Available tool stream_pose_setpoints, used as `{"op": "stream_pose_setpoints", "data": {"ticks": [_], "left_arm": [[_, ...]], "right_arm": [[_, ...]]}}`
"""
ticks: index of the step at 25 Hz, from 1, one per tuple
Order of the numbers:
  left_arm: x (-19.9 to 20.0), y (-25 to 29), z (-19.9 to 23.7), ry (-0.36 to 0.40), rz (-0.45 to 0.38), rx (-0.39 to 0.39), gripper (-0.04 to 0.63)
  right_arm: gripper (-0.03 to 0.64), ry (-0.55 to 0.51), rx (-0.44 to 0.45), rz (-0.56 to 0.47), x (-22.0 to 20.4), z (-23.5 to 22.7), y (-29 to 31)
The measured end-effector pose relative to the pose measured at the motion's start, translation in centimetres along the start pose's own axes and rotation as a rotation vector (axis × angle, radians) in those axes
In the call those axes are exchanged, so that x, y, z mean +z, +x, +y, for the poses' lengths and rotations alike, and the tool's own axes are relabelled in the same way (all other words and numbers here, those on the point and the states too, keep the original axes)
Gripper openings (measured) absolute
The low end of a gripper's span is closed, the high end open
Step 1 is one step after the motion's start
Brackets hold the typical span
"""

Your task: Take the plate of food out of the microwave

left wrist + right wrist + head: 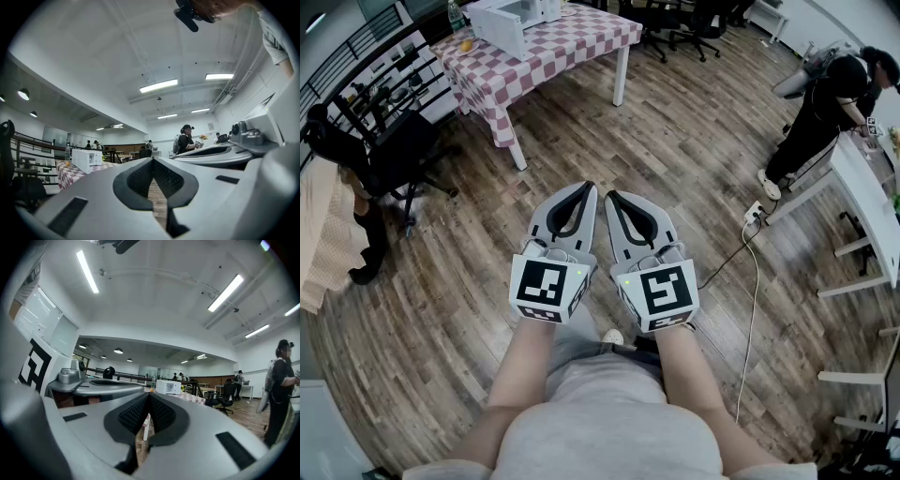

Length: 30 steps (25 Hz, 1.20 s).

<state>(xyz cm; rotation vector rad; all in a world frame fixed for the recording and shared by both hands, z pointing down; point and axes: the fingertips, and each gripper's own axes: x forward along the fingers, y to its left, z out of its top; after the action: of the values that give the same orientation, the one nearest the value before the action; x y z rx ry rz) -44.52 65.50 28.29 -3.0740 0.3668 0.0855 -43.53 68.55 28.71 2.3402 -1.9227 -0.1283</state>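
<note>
You are holding the left gripper (584, 187) and the right gripper (612, 197) side by side at the frame's centre. Both are pointing up the frame, jaws pressed together on nothing. The table in pink-and-white checked cloth (581, 33) is standing well apart at the upper left, carrying the boxy white microwave (508, 23). The plate of food is not showing, and is presumably inside. The left gripper is sitting marginally nearer, I judge.

Wood plank floor (675, 159); checkered-cloth table (572, 37); black office chairs (698, 23); ceiling strip lights (158, 86).
</note>
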Motion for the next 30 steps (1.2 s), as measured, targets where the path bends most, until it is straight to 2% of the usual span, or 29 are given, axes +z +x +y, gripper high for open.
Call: {"op": "stream_pose_setpoints", "data": {"ticks": [7, 16, 30], "left_arm": [[-0.6, 1.8, 2.7, 0.006, -0.002, -0.014, -0.002], [-0.3, 6.9, 7.4, -0.008, -0.013, -0.028, -0.002], [0.1, 13.7, 17.9, -0.017, -0.033, -0.030, -0.002]], "right_arm": [[0.024, -0.022, 0.011, 0.020, -0.8, 0.2, 3.6], [0.023, -0.006, -0.007, 0.039, -0.7, -2.7, 9.9], [0.023, -0.001, -0.018, 0.033, 0.3, -4.6, 21.9]]}}
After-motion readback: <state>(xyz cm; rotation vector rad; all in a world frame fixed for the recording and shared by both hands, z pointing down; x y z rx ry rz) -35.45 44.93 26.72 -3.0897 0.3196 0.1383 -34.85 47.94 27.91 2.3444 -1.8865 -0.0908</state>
